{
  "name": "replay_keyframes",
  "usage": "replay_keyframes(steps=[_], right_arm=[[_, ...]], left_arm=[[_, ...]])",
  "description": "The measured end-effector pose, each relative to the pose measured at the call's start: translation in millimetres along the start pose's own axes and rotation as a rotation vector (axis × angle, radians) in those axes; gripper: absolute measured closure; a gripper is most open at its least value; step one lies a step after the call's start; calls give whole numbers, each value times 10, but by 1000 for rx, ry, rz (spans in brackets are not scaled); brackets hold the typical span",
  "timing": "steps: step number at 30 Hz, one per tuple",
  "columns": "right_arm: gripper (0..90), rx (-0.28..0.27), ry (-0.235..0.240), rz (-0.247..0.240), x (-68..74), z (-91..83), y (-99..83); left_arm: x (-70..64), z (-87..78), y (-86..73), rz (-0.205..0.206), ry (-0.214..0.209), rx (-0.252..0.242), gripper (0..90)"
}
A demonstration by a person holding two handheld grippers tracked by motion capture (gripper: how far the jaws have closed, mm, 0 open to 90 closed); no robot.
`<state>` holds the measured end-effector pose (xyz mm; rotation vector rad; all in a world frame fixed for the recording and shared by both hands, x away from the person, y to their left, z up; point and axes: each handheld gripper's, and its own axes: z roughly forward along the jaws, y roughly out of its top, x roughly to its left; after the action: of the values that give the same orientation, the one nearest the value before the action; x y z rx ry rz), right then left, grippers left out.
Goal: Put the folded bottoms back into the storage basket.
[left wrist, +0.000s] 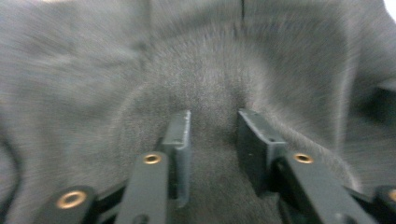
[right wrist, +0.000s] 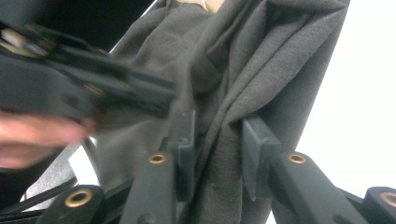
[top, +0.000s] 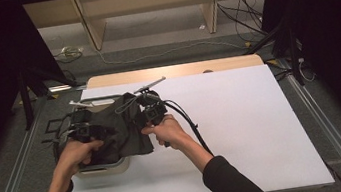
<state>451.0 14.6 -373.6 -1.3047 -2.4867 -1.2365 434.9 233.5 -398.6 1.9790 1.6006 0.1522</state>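
We are pinching the dark grey cloth (top: 117, 128) with both the left gripper (left wrist: 212, 140) and the right gripper (right wrist: 217, 140), each closing on a fold, so it is hanging spread over the white bin (top: 103, 167).

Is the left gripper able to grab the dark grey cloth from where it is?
Probably yes. The left gripper sits right against the dark grey cloth, with a hump of fabric between its jaws and nothing in the way. The right gripper also has folds between its jaws.

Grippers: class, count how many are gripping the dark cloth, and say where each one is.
2. The left gripper grips the cloth at its left side, above the basket. The right gripper pinches a fold at the cloth's right edge.
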Motion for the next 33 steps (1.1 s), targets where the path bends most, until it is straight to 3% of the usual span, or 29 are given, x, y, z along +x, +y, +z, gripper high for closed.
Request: replay_keyframes(steps=[4, 7, 9, 11, 14, 17, 25, 30, 33], right_arm=[[706, 6, 5, -3, 23, 26, -8], [694, 12, 9, -8, 44, 55, -9], [678, 8, 15, -5, 57, 65, -9], [654, 8, 23, -8, 64, 64, -11], [603, 11, 16, -13, 63, 45, -14], [546, 7, 5, -13, 28, -9, -3], [479, -50, -4, 11, -138, -269, 15], [452, -62, -40, 0, -252, -425, -52], [443, -69, -66, -14, -316, -508, -104]], left_arm=[[-40, 217, 8, 24, 35, 55, 775], [-5, 322, 28, 16, 44, 89, 804], [28, 431, -6, 17, 90, 127, 820], [58, 505, -40, 8, 100, 162, 838], [48, 459, -38, 19, 108, 146, 823], [93, 378, -43, -1, 76, 125, 761], [102, -36, -2, -15, 42, 25, 548], [53, -273, 41, -32, -36, -45, 426], [-21, -316, 59, -30, -79, -69, 347]])
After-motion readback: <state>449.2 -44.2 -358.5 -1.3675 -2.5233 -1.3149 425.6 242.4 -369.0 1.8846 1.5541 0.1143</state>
